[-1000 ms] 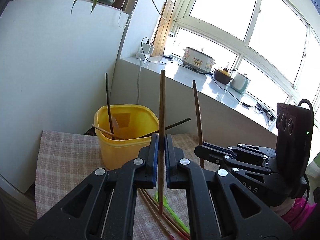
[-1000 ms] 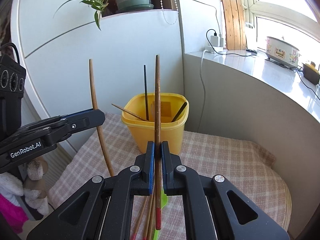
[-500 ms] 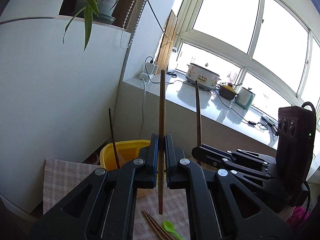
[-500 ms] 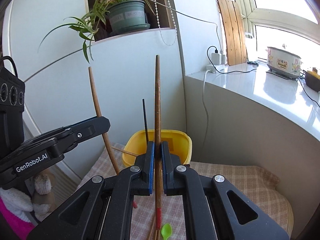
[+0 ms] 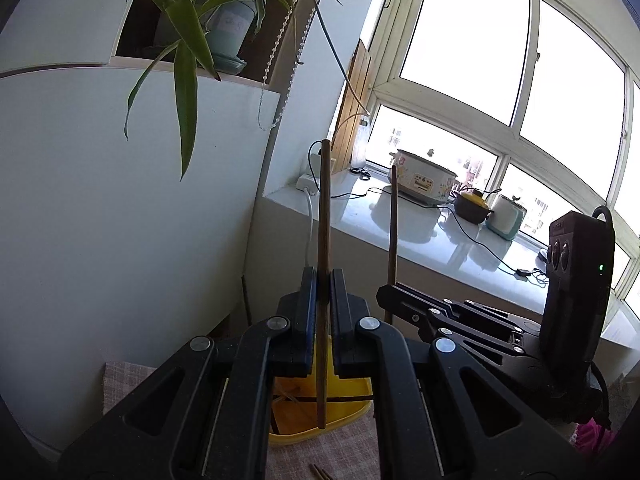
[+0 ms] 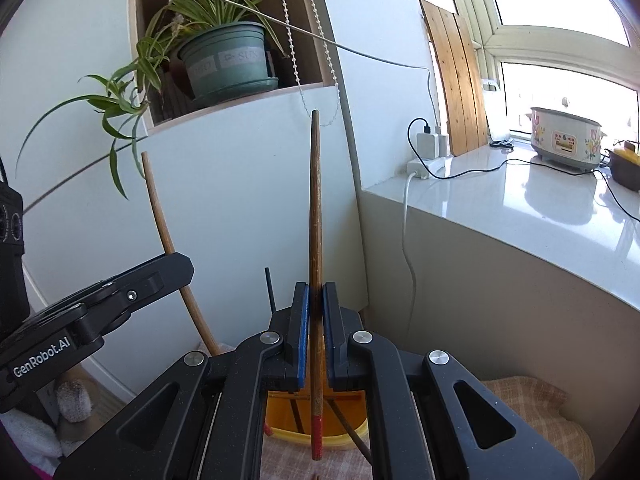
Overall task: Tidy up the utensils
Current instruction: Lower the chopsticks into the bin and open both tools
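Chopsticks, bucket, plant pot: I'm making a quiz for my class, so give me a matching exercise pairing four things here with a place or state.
Things:
1. Red-tipped chopstick
2. Plain chopstick
3. Yellow bucket
4. Plant pot

Places or states:
A. on a shelf
B. clamped in the left tool
C. on the checked cloth, sticks inside
D. clamped in the right tool

Pairs: 1-D, 2-B, 3-C, 4-A

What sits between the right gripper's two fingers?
A brown chopstick with a red lower band stands upright, clamped between the right gripper's fingers, its lower end hanging above the yellow tub. The right wrist view shows it.
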`<state>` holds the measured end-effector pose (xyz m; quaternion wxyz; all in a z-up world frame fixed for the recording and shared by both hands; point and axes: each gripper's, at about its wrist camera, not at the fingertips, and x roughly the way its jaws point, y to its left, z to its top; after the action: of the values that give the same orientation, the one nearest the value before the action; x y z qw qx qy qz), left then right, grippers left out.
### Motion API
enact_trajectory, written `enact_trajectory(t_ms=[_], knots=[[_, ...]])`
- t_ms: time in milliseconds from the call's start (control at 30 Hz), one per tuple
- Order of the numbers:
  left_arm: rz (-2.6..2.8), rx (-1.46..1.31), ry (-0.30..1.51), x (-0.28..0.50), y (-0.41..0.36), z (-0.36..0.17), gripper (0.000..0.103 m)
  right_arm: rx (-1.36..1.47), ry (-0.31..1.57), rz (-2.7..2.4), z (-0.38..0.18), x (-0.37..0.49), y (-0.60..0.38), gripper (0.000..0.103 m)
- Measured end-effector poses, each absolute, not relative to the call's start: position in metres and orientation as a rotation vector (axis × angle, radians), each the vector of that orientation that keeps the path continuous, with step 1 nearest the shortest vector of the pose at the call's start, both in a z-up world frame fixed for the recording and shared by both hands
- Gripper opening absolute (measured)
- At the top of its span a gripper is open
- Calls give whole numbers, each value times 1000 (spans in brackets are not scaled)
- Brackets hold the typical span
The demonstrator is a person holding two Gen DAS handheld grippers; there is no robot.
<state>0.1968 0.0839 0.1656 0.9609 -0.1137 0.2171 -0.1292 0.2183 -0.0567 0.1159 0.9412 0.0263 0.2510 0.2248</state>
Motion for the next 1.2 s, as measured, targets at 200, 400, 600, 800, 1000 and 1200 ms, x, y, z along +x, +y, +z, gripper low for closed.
enact_trajectory(t_ms=[200, 400, 600, 800, 1000, 1200], knots=[[-237, -191, 440, 211, 81, 158, 4, 21, 521, 424, 105, 229, -41, 5], [-233, -163, 472, 220, 76, 142, 4, -8, 541, 399, 92, 234, -39, 5], [-225, -176, 489, 223, 79, 131, 4, -18, 566, 396, 85, 233, -44, 5], [-228, -203, 502, 231, 80, 126, 4, -23, 586, 413, 80, 219, -54, 5], [-241, -204, 528, 242, 67, 120, 4, -46, 607, 425, 73, 203, -59, 5], [-231, -191, 550, 240, 58, 119, 18, -53, 619, 422, 68, 195, -67, 6]])
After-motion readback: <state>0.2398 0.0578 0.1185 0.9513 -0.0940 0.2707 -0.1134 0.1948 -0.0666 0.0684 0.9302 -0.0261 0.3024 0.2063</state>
